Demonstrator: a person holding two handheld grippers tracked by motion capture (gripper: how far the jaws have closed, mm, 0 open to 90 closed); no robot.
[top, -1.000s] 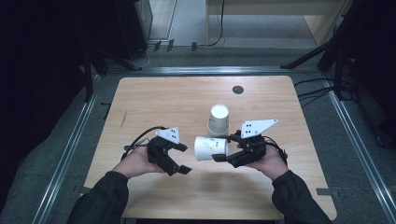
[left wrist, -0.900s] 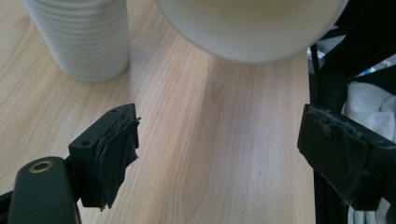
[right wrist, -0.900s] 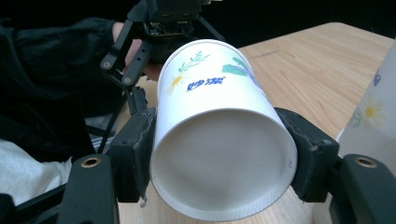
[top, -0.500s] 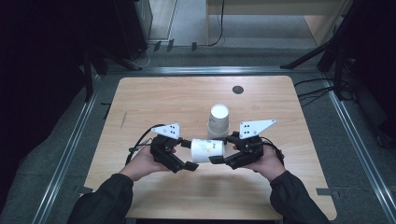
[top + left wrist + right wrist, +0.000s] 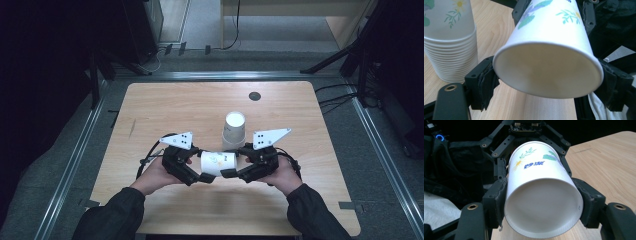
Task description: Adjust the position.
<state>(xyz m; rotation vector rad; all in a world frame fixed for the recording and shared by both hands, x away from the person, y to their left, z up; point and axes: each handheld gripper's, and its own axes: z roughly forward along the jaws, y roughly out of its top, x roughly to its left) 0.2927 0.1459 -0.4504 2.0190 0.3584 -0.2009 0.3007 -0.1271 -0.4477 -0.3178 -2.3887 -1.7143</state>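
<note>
Two hand-held grippers on one paper cup

One paper cup (image 5: pixel 218 162) is held on its side above the counter (image 5: pixel 150 115). Its base end is clamped by the right hand-held gripper (image 5: pixel 229 173). The left hand-held gripper (image 5: pixel 205 177) has just been closing; its pads are seen against the rim. A stack of cups (image 5: pixel 234 131) stands just behind.

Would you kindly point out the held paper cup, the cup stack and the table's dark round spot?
held paper cup (image 5: pixel 218 162), high view, its side wall.
cup stack (image 5: pixel 234 131), high view, its side.
dark round spot (image 5: pixel 255 96), high view, its centre.
</note>
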